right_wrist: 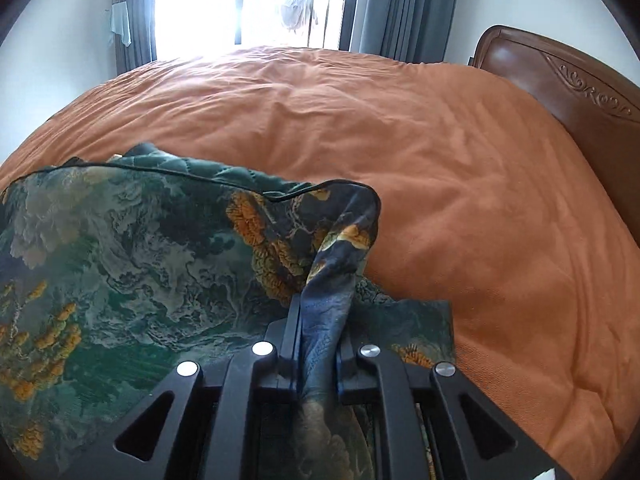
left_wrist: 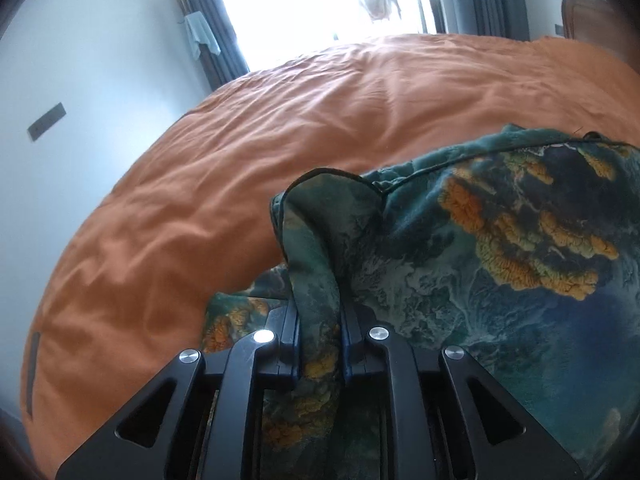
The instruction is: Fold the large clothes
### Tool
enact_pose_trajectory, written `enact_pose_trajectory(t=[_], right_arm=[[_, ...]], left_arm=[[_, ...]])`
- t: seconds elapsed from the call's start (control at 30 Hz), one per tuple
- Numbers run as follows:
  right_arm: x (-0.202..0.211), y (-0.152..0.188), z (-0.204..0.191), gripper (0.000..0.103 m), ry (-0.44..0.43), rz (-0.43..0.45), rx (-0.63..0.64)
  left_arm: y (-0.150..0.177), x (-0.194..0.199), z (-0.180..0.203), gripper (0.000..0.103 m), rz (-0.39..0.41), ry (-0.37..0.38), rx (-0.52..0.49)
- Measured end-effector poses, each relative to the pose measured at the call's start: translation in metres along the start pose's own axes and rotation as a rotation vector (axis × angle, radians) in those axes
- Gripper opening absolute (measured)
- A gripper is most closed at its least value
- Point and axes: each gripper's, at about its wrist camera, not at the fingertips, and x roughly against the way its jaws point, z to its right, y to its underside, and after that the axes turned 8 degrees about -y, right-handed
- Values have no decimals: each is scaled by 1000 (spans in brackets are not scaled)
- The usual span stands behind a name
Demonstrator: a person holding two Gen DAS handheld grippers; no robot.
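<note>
A large garment (left_wrist: 500, 264) in dark green and blue with orange-yellow patches and a thin dark piped edge lies on an orange bed cover (left_wrist: 240, 152). In the left wrist view my left gripper (left_wrist: 319, 316) is shut on a bunched corner of the garment, which stands up in a peak between the black fingers. The rest of the cloth spreads to the right. In the right wrist view my right gripper (right_wrist: 320, 320) is shut on another bunched corner of the garment (right_wrist: 132, 256). There the cloth spreads to the left over the bed cover (right_wrist: 460, 184).
A carved brown wooden headboard (right_wrist: 560, 80) stands at the right end of the bed. Behind the bed a bright window (right_wrist: 240, 0) sits between grey curtains (right_wrist: 400, 4). A pale cloth (left_wrist: 200, 34) hangs on the white wall at the left.
</note>
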Motion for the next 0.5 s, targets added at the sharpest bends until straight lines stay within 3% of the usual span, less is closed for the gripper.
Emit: enact_pose_trajectory(t=[0.23,0.37,0.47,0.5], right_arm=[[-19,6,13,15,-74,25,-65],[-20,10,6,15,-67,30,-61],[-17,9,5,17,-65,26,-60],[-13,9,6,17,-67,25,-62]], left_arm=[[4,-10,-3,17,-24,68,64],[5,-8,2,17,-26,52,46],[1,-5,-1,27,-28,34,36],[-1,-1,-4,38,-35,23,32]])
